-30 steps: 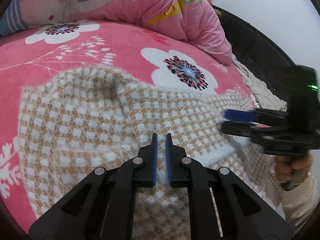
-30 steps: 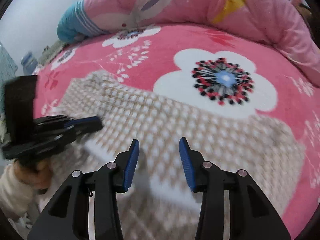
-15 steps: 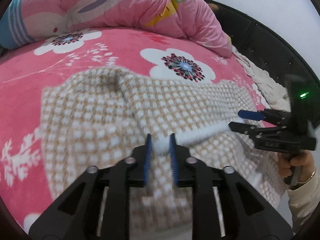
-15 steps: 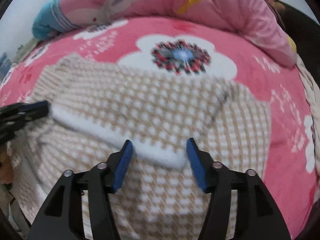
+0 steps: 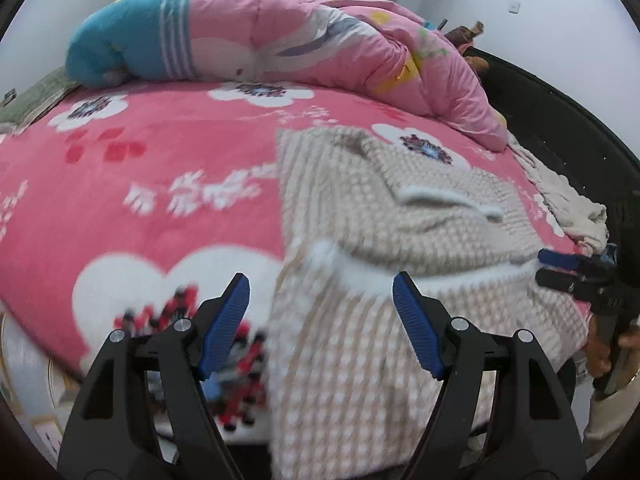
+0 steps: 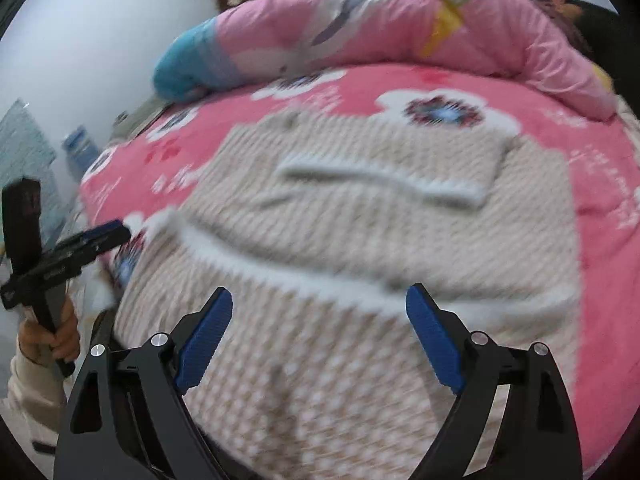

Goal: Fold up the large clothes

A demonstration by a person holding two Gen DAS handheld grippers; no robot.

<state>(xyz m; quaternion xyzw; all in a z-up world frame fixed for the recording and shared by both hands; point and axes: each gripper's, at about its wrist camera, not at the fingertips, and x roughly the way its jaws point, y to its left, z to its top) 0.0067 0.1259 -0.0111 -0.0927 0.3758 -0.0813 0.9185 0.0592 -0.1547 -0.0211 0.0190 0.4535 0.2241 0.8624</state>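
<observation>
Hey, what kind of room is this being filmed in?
Most likely a bedroom. The sweater is spread on a bed with a pink flowered blanket, a bunched-up pink duvet lies at the far side, and a dark padded bed frame runs along the edge.

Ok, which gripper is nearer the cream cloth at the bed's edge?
Right. The right gripper is close by the cloth, at the sweater's right side; the left gripper is across the sweater, over its left edge.
</observation>
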